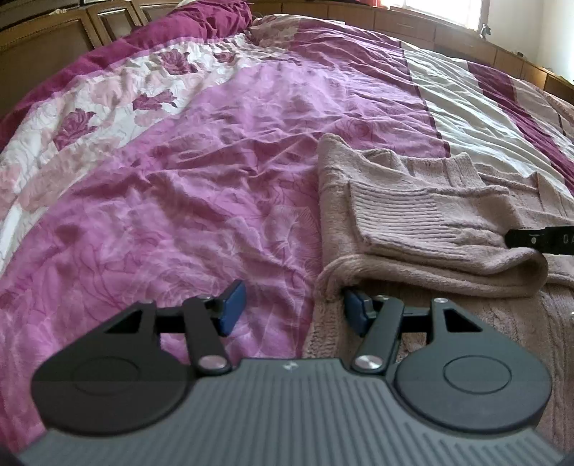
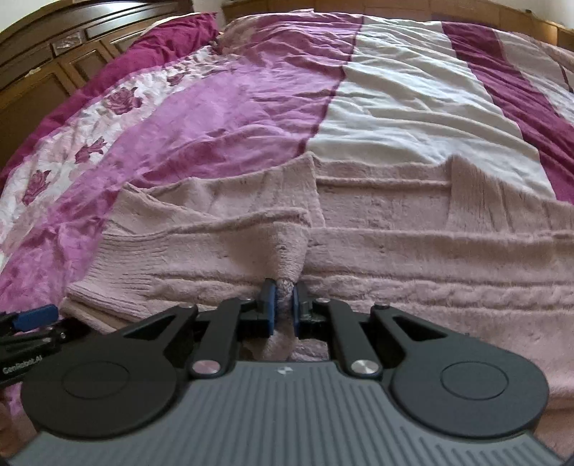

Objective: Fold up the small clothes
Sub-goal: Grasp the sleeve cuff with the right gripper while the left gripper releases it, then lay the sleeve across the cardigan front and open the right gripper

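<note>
A dusty-pink knit sweater [image 2: 394,229] lies flat on the bed, its ribbed sleeve [image 1: 412,218] folded across the body. My right gripper [image 2: 283,304] is shut on a pinched ridge of the sweater's fabric, which bulges up between its blue pads. Its black finger [image 1: 538,238] also shows at the right edge of the left wrist view, against the sleeve fold. My left gripper [image 1: 294,310] stands open at the sweater's left rolled edge. Its right pad [image 1: 355,310] sits just under that edge, its left pad [image 1: 233,308] over the bedspread. Nothing is pressed between them.
A wrinkled purple, white and magenta floral bedspread [image 1: 215,161] covers the bed on all sides of the sweater. A dark wooden headboard [image 2: 53,46] runs along the far left, and a wooden ledge below a bright window [image 1: 448,14] runs along the back.
</note>
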Tool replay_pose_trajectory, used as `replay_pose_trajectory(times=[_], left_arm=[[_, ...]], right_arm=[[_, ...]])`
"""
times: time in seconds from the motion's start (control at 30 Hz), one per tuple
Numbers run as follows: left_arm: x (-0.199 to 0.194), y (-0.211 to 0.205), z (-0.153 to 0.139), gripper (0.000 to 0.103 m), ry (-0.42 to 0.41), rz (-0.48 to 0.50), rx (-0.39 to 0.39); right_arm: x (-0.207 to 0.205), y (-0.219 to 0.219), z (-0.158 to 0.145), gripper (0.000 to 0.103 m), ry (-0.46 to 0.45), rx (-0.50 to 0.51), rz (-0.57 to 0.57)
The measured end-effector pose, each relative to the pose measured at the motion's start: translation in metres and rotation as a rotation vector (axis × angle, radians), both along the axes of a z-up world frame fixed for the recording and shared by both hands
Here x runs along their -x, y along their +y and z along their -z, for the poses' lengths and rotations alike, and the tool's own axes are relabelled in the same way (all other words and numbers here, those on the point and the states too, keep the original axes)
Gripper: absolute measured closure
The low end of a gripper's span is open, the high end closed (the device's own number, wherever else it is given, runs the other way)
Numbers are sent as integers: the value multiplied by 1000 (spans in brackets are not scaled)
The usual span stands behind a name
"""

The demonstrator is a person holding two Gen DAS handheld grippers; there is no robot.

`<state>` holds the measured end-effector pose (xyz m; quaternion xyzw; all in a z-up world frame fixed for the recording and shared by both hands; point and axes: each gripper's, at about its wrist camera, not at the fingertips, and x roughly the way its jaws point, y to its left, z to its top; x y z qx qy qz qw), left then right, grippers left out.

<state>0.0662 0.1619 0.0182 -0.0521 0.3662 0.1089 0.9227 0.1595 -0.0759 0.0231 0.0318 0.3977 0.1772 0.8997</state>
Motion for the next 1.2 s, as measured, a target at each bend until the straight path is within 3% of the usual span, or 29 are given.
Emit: replay_pose_trajectory(times=[0.1, 0.27, 0.47, 0.83, 1.07, 1.2], left_arm=[[0, -1, 0, 41, 0, 5, -5], [5, 0, -9, 42, 7, 30, 2], [19, -1, -24, 43, 10, 80, -23], [35, 10, -32, 43, 11, 61, -17], [39, 17, -28, 43, 20, 42, 1], [40, 20, -28, 43, 21, 35, 9]], right_arm=[[2, 3, -2, 89, 1, 4, -2], [19, 6, -19, 63, -34, 12, -3], [46, 21, -43, 49, -94, -36, -62], [69, 100, -41, 46, -91, -48, -252], [60, 120, -27, 46, -75, -35, -253], [50, 124, -18, 55, -51, -27, -228]])
